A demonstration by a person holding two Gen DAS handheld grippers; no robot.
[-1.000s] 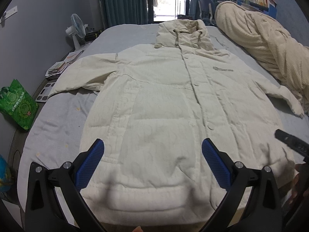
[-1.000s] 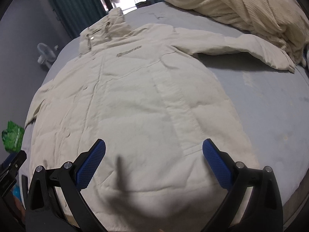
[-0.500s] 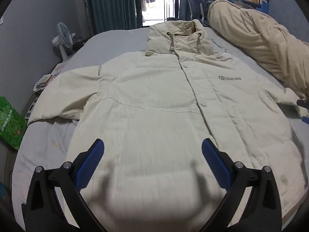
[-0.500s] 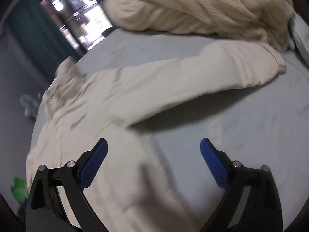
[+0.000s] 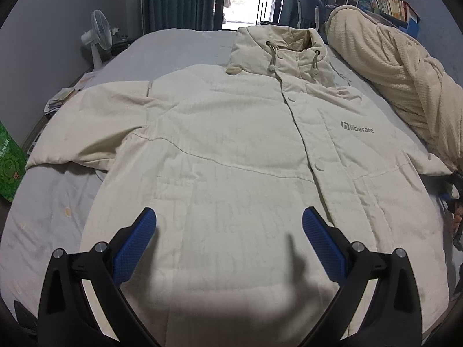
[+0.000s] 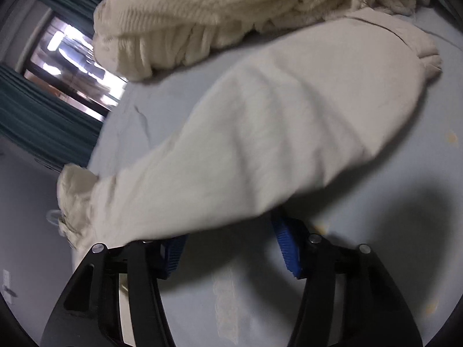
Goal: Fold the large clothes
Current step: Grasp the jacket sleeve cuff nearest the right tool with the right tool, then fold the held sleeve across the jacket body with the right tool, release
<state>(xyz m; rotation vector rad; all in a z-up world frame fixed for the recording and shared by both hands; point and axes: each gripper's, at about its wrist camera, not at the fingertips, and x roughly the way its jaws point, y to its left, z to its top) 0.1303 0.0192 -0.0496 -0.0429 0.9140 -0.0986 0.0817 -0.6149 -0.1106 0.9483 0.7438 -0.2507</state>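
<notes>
Left gripper [image 5: 228, 232] hangs wide apart over the lower front of the big cream hooded coat [image 5: 249, 150], which lies flat on the pale grey bed [image 5: 43, 217]. Right gripper [image 6: 228, 240] is partly spread, its tips hidden under the coat's sleeve [image 6: 260, 138]; whether it grips is unclear.

cream hooded jacket [image 5: 231, 150] spread flat, buttoned, on bed.
</notes>
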